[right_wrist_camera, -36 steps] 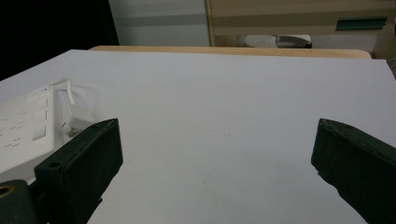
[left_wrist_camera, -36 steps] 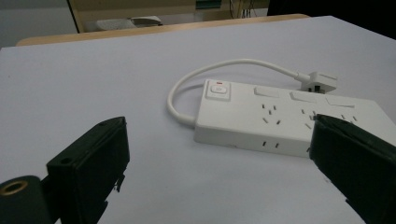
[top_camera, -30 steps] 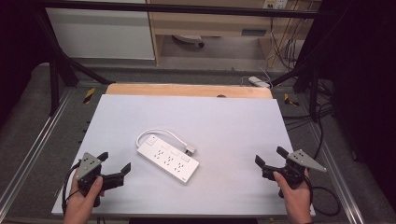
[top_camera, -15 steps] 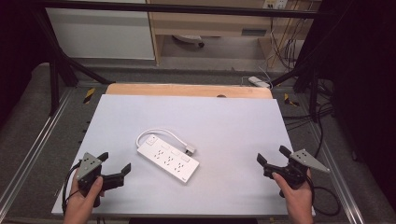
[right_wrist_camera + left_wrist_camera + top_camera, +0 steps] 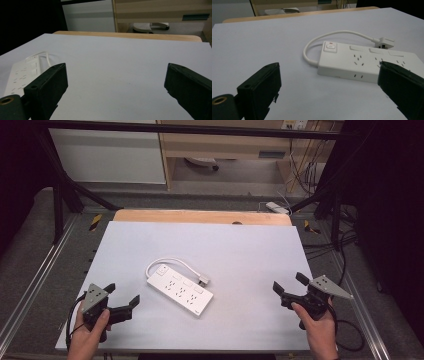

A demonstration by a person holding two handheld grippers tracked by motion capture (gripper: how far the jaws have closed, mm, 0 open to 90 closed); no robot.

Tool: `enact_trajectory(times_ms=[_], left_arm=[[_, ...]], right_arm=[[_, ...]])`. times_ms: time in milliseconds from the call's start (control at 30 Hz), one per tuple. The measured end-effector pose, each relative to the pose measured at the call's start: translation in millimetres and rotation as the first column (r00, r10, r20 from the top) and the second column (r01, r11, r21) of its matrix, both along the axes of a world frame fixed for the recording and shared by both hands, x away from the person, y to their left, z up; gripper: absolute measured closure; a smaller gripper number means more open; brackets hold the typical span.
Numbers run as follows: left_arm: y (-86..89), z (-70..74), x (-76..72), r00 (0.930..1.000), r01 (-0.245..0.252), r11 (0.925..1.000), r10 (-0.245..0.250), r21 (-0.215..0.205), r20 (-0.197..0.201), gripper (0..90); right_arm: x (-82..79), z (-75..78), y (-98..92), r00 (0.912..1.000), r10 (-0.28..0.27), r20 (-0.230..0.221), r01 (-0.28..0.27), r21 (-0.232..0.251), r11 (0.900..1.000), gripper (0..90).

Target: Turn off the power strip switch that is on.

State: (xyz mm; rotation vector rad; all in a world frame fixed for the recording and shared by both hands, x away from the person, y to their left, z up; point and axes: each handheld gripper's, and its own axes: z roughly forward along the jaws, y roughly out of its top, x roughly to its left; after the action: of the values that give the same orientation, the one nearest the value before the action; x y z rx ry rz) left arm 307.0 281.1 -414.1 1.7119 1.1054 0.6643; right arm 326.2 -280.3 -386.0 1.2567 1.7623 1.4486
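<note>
Power strip [image 5: 180,290], white, one item, lies flat and slantwise near the middle of the worktop [image 5: 240,250], nothing holding it. Entries run left to right.

Left gripper [image 5: 121,299]: one, held in a hand at the near left corner, fingers spread wide and empty, aimed toward the strip, near it but clear of it. In the left gripper view the strip's switch end sits between the two black fingers [image 5: 262,87].

Strip fittings: one rocker switch [image 5: 330,47] with a red mark at the end nearest that gripper; three flat rectangular pads along the far edge; several groups of socket slots on top, exact count not readable. One short white cable [image 5: 172,263] loops from the switch end round the far side to one plug [image 5: 204,280], which rests on the worktop just beside the strip's far long edge.

Right gripper [image 5: 287,283]: one, held in a hand at the near right, fingers spread and empty, well apart from the strip.

Handling note, as judgement: approach appears to be the step in hand. The left gripper should come in low and square across the narrow body, gripping the long sides and avoiding the cable loop; the right would do best taking the plug or the far end.
</note>
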Motion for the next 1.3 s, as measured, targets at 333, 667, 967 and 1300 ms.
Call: enact_trajectory(times_ms=[333, 667, 967, 1300], left_arm=[[-0.3, 0.0, -0.1, 1.0000, 0.001, 1.0000, -0.001, 0.001, 0.000, 4.9], [-1.0, -0.6, 0.2, 1.0000, 0.003, 1.0000, -0.003, 0.004, -0.003, 4.9], [-1.2, -1.0, 0.3, 1.0000, 0.004, 1.0000, -0.004, 0.002, -0.006, 4.8], [-1.1, -1.0, 0.2, 0.9999, 0.006, 1.0000, -0.006, 0.005, -0.009, 4.8]], right_arm=[[4.3, 20.9, 12.9, 0.9982, 0.057, 0.016, -0.057, -0.023, 0.998, 6.5], [6.8, 26.3, 21.4, 0.9954, 0.093, 0.022, -0.093, -0.017, 0.996, 10.2], [9.4, 32.1, 29.7, 0.9927, 0.118, 0.026, -0.117, -0.019, 0.993, 9.0], [13.5, 36.7, 38.8, 0.9897, 0.140, 0.031, -0.139, -0.036, 0.990, 9.3]])
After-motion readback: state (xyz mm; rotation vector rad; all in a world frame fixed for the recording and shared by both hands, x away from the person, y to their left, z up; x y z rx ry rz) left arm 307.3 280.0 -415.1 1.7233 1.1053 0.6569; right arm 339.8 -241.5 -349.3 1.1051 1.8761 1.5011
